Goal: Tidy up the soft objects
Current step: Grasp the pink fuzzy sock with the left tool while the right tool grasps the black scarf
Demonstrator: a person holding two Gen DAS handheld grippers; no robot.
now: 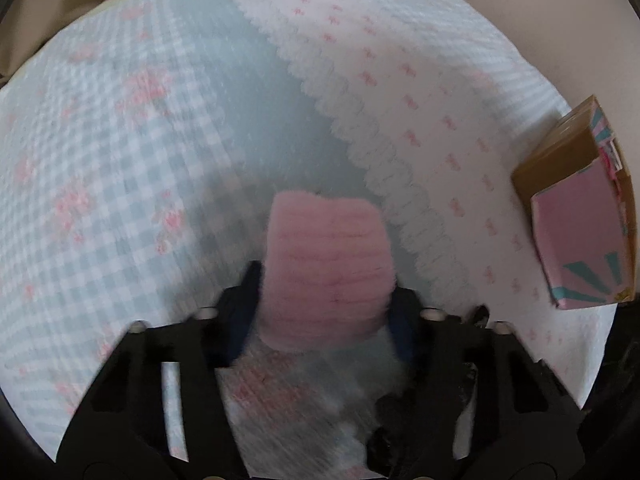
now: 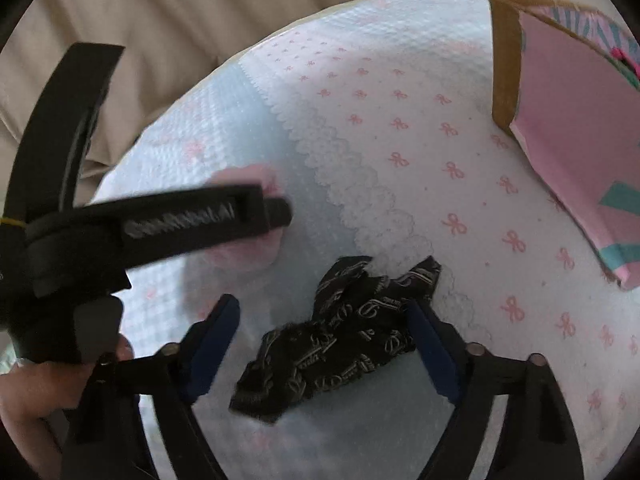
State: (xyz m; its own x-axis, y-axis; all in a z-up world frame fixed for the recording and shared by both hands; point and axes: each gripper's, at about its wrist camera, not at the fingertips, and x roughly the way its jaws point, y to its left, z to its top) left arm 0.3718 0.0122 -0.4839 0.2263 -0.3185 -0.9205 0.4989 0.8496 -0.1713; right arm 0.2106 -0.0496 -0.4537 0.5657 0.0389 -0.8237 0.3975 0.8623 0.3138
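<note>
Left wrist view first: your left gripper [image 1: 326, 300] has its jaws pinched on the pink fuzzy cloth [image 1: 326, 264], which stands up between the blue pads as a thick, ribbed, plush block. It appears lifted a little above the bedspread [image 1: 140, 140], with a soft shadow under it, though blur makes that hard to confirm. Beyond it runs the scalloped lace seam, and at the far right edge sits the pink box [image 1: 580, 232] with its cardboard flaps open.

In the right wrist view, your right gripper [image 2: 324, 344] has its jaws spread wide, one on each side of the black patterned cloth [image 2: 340, 344], which lies crumpled flat on the bedspread, thin and printed with pale line work. Whether the pads touch it yet, you cannot tell. Farther out, the left gripper crosses the frame with pink fluff showing around its tip; the box lies beyond, to the right.

Risks, as a judgement: the pink cloth is bulky and slippery, so a shallow pinch could let it slide out on the way to the box. The black cloth is thin, and closing on it may catch the bedspread as well. Your two grippers work close together and could knock.
</note>
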